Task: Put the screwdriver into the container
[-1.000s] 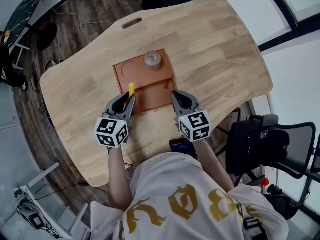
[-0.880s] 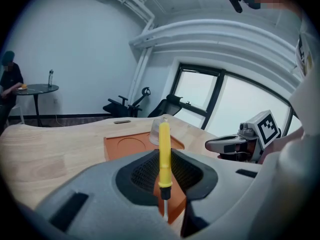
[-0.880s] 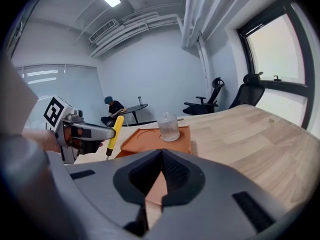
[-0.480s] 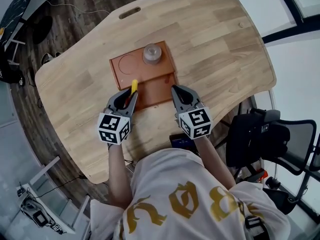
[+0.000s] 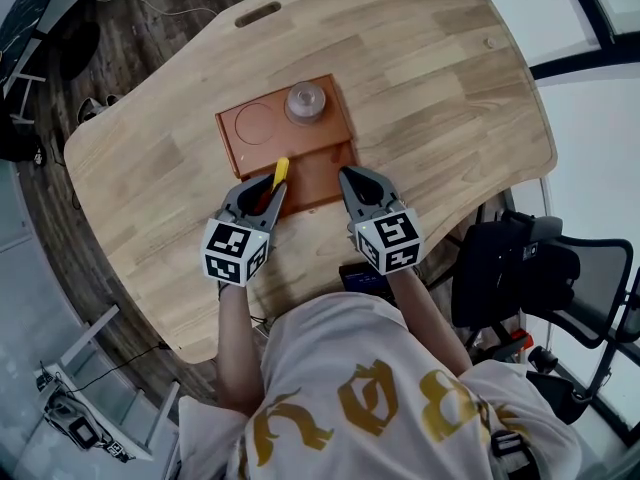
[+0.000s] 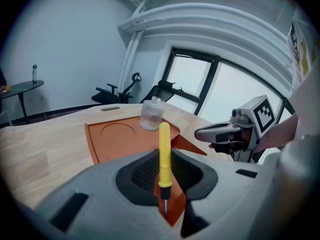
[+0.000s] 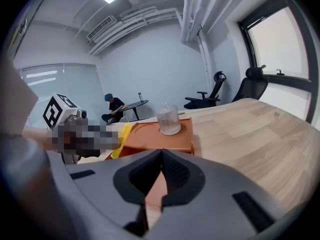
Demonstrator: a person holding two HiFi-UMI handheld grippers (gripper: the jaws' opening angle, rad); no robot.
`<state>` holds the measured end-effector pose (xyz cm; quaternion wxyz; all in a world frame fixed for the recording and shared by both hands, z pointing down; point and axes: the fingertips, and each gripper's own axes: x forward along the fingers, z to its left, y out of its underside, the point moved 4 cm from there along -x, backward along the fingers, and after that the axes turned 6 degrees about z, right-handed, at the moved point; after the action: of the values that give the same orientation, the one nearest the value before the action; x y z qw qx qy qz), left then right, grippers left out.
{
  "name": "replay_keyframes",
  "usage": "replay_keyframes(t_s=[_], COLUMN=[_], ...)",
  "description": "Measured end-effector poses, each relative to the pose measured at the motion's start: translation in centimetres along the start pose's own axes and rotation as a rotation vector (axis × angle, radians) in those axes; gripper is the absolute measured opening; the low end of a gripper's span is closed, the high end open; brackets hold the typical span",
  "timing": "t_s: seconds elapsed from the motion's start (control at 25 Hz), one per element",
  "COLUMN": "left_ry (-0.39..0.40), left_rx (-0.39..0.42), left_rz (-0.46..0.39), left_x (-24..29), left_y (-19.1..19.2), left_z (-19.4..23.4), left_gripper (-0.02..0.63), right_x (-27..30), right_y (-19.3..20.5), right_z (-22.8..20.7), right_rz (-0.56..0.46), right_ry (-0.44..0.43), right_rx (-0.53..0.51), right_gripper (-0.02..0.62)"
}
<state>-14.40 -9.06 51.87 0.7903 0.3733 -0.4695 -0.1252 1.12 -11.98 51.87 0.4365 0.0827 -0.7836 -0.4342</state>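
Screwdriver (image 6: 164, 149) sits clamped over tray's (image 5: 320, 168) near edge.

wooden table (image 5: 430, 78), matt orange tray (image 5: 320, 173), smooth plastic screwdriver (image 6: 164, 149) handle.

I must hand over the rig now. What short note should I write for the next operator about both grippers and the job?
Left hand-held gripper: shut on the yellow screwdriver, handle pointing forward, over the near part of the orange tray.
Right hand-held gripper: shut, empty, at the tray's near right corner.
Glass container: upright on the tray's far right corner.
Done: screwdriver gripped.
Left: carry it to the container and put it in.
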Motion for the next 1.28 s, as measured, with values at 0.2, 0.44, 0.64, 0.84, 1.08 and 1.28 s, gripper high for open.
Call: replay_keyframes(t_s=[0.2, 0.44, 0.64, 0.84, 1.08, 1.28], left_ry=[-0.001, 0.004, -0.010, -0.018, -0.016, -0.016], left_rx=[0.020, 0.082, 0.154, 0.196, 0.192, 0.203], left_rz=[0.055, 0.145, 0.235, 0.313, 0.357, 0.419], left_x=[1.1, 2.1, 3.1, 3.5, 4.0, 4.6], left_y=[0.8, 1.8, 2.4, 3.3, 3.4, 3.5], left_z=[0.0, -0.2, -0.4, -0.5, -0.3, -0.2], left_gripper=[0.074, 0.074, 0.072, 0.074, 0.074, 0.074], right_x=[0.4, 0.5, 0.6, 0.7, 0.7, 0.7], right_y=[0.1, 0.7, 0.5, 0.6, 0.6, 0.6], right_z=[-0.4, -0.4, -0.8, -0.7, -0.7, -0.9], right_rz=[0.004, 0.018, 0.015, 0.022, 0.021, 0.023], right_ry=[0.000, 0.003, 0.000, 0.002, -0.002, -0.001], right_rx=[-0.002, 0.008, 0.006, 0.011, 0.011, 0.012], right_gripper=[0.011, 0.011, 0.011, 0.011, 0.011, 0.011])
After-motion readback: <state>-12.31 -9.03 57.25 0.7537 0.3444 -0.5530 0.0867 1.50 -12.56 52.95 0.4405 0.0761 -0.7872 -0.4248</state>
